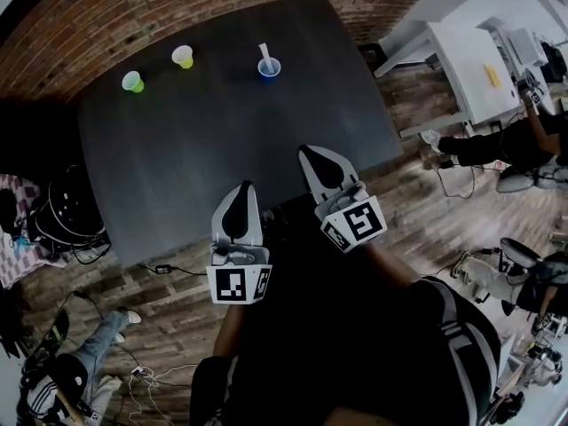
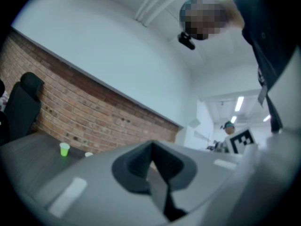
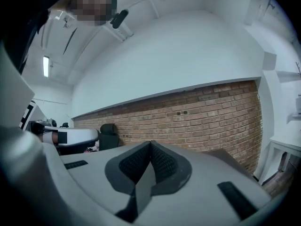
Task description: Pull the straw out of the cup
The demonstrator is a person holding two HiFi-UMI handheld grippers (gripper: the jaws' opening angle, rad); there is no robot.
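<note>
A blue cup (image 1: pixel 269 67) stands near the far edge of the dark table (image 1: pixel 222 140), with a white straw (image 1: pixel 264 53) sticking up out of it. My left gripper (image 1: pixel 240 204) and right gripper (image 1: pixel 312 160) hover above the table's near edge, far from the cup, both shut with nothing between the jaws. In the left gripper view the left gripper (image 2: pixel 151 146) tilts upward at the brick wall. The right gripper (image 3: pixel 150 145) also points up at the wall; the blue cup is hidden in both gripper views.
A green cup (image 1: pixel 132 82) and a yellow cup (image 1: pixel 183 57) stand at the table's far left; the green cup (image 2: pixel 64 149) shows in the left gripper view. A brick wall (image 1: pixel 177 7) lies beyond. Bags sit left, cables and a person's legs (image 1: pixel 98 344) on the floor, a white desk (image 1: pixel 470 69) right.
</note>
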